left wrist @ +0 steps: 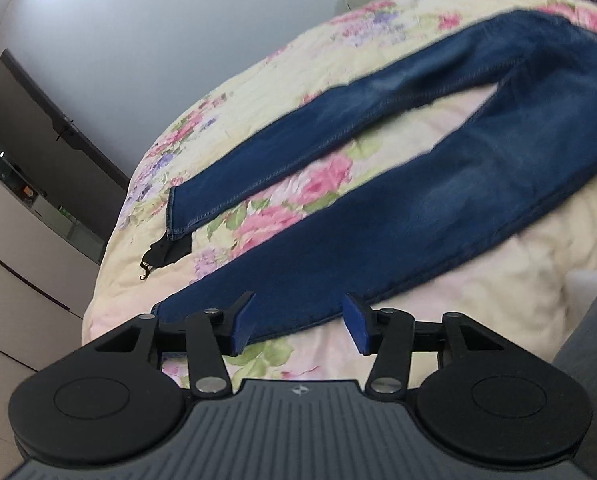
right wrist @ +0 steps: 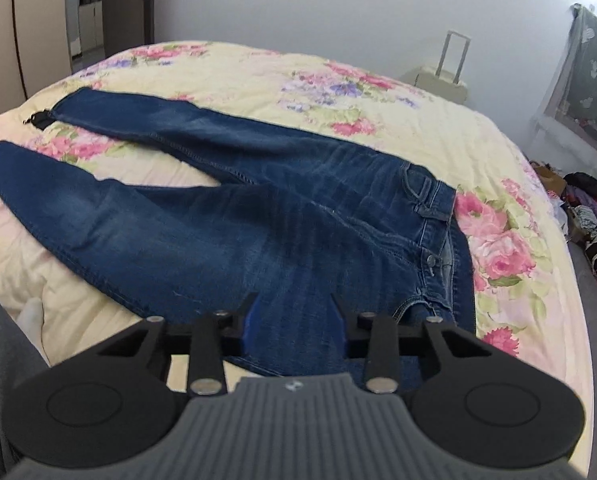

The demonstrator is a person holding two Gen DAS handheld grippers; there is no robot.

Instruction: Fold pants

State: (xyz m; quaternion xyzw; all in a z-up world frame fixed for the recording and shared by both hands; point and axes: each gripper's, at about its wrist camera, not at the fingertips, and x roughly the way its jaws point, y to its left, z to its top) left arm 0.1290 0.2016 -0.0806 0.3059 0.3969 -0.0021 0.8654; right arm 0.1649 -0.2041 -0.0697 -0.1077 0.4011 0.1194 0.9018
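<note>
Blue jeans (right wrist: pixel 258 216) lie flat on a floral bedspread (right wrist: pixel 338 112), legs spread in a V toward the left, waistband (right wrist: pixel 438 240) with button at the right. In the left wrist view the two legs (left wrist: pixel 378 216) run away from me, with the near leg's hem just ahead. My left gripper (left wrist: pixel 298 324) is open and empty, above the near leg's lower end. My right gripper (right wrist: pixel 294 320) is open and empty, above the near hip, left of the waistband. A small black item (left wrist: pixel 164 254) lies by the far leg's hem.
A pale suitcase (right wrist: pixel 442 80) stands beyond the bed against the wall. A heap of clothes (right wrist: pixel 590 208) lies on the floor at right. Wardrobe doors (right wrist: pixel 26 20) and a dark doorway are at the left. The bed edge (left wrist: pixel 98 280) drops off at left.
</note>
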